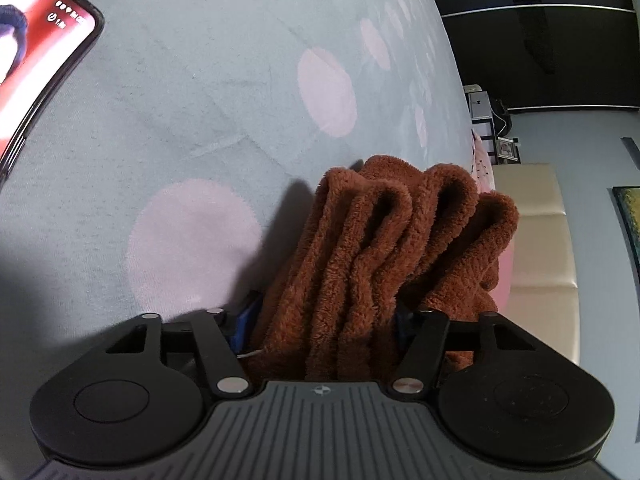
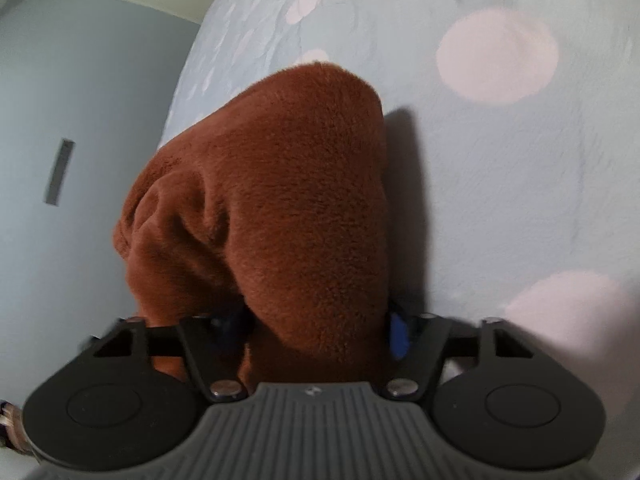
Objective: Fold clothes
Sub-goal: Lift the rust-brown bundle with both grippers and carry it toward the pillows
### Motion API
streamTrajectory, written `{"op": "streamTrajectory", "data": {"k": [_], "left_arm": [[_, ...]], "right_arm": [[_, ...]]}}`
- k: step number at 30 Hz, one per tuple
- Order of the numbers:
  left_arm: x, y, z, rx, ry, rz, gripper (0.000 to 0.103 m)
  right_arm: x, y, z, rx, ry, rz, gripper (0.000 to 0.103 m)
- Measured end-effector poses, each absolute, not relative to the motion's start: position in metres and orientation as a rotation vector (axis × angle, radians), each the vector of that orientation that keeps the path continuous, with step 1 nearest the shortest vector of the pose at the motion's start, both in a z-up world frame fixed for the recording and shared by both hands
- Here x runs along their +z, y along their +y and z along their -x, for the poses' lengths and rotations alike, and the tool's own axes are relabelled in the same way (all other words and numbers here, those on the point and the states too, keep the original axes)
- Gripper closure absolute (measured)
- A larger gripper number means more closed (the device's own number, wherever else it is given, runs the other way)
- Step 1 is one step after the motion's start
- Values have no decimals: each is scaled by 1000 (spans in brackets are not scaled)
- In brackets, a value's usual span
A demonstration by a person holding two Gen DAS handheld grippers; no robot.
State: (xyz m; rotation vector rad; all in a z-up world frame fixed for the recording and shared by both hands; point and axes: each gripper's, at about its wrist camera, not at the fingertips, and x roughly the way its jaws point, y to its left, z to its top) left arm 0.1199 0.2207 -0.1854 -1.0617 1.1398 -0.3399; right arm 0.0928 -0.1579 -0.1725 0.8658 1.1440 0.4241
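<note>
- The brown fleece garment (image 1: 380,248) is bunched in thick folds on the pale blue bedcover (image 1: 192,112), which carries large pale pink dots.
- Left gripper (image 1: 324,320): its jaws stand roughly half apart with the bunched fleece packed between them. The blue pads are mostly hidden by the cloth, so I cannot tell whether they press on it.
- In the left wrist view the garment rises in several rounded ridges straight ahead of the gripper, near the edge of the bedcover, with a cream bench (image 1: 536,248) beyond that edge.
- A phone (image 1: 44,52) lies on the bedcover, well apart from the garment, toward the upper left of that view. Its screen is lit red with small white icons too small to read.
- Right gripper (image 2: 316,328): its jaws are partly apart around a smooth, rounded hump of the garment (image 2: 280,200). One blue pad (image 2: 399,336) shows at the cloth's edge; whether it grips I cannot tell.
- No brand name or label is readable on the garment.
</note>
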Motion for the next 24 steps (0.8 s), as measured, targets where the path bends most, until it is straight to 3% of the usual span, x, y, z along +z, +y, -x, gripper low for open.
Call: {"op": "streamTrajectory", "data": {"k": [4, 7, 24], "left_arm": [[-180, 219, -117, -352, 1112, 1051, 56], [-174, 217, -114, -366, 1093, 1050, 59], [-95, 166, -106, -574, 971, 1026, 60]], "right_arm": [[-160, -157, -92, 442, 1124, -828, 50], [-154, -159, -88, 458, 1103, -827, 54], [-77, -216, -45, 503, 916, -928, 56]]}}
